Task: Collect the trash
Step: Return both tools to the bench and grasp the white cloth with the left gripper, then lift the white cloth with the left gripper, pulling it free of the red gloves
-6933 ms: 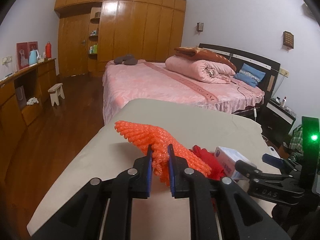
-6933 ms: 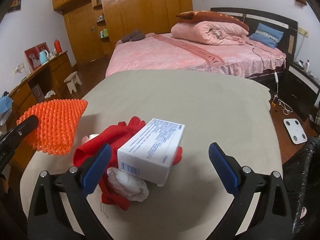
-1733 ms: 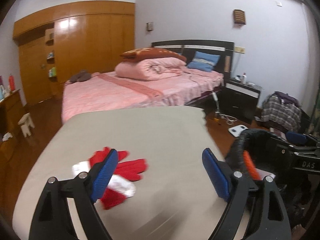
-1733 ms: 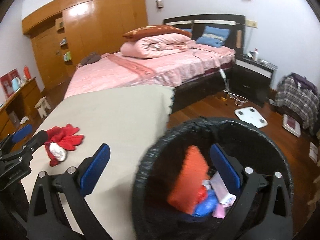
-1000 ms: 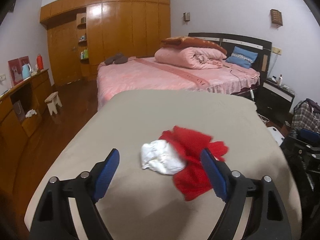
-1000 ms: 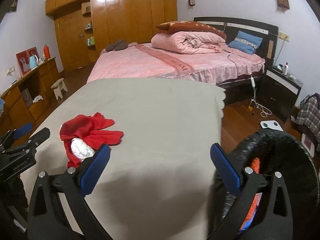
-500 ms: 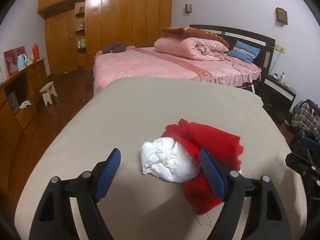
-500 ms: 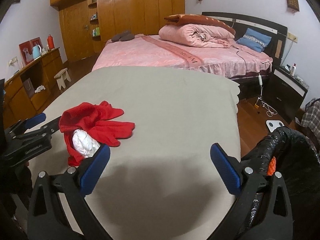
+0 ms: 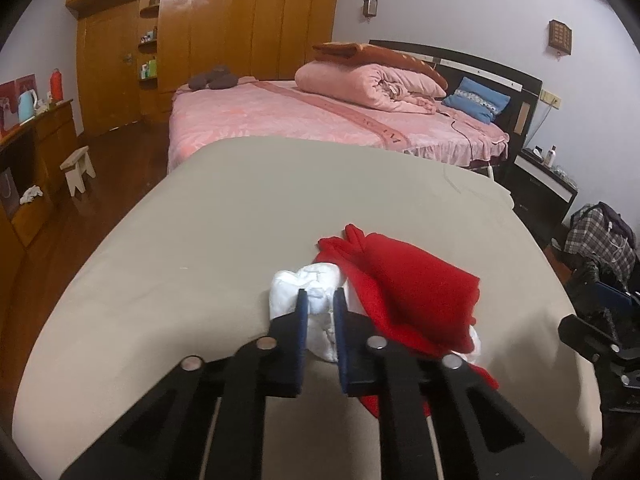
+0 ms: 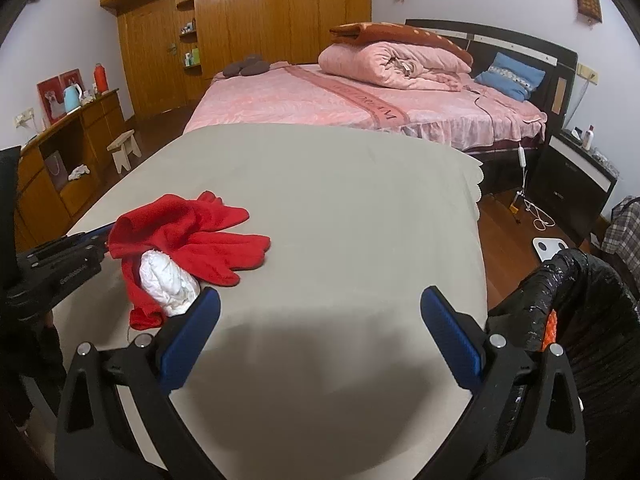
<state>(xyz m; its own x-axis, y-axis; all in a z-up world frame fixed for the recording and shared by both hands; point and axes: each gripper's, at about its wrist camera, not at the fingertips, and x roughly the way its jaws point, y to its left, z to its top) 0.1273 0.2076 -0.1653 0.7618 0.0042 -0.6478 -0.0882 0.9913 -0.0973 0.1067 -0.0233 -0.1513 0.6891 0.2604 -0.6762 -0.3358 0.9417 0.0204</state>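
Observation:
A crumpled white paper wad [image 9: 294, 282] lies on the beige-covered table [image 9: 240, 220], half wrapped in a red cloth [image 9: 416, 288]. My left gripper [image 9: 320, 294] is closing, and its blue pads press on the wad from both sides. In the right wrist view the wad [image 10: 168, 280] and the red cloth [image 10: 192, 232] sit at the left, with the left gripper's body beside them. My right gripper [image 10: 320, 296] stands open over bare tablecloth with nothing between its fingers. A black-lined trash bin [image 10: 580, 280] stands at the right, with an orange piece [image 10: 550, 326] inside.
Beyond the table stands a pink bed [image 9: 300, 116] with a rolled quilt. A wooden sideboard [image 10: 68, 168] and a small stool [image 10: 124, 146] are on the left. A dark nightstand [image 10: 576, 184] and a white scale [image 10: 554, 248] are on the right.
The left jaws, wide open around the white wad half a second ago, have come together on it. Both grippers have sunk slightly toward the table over the last second.

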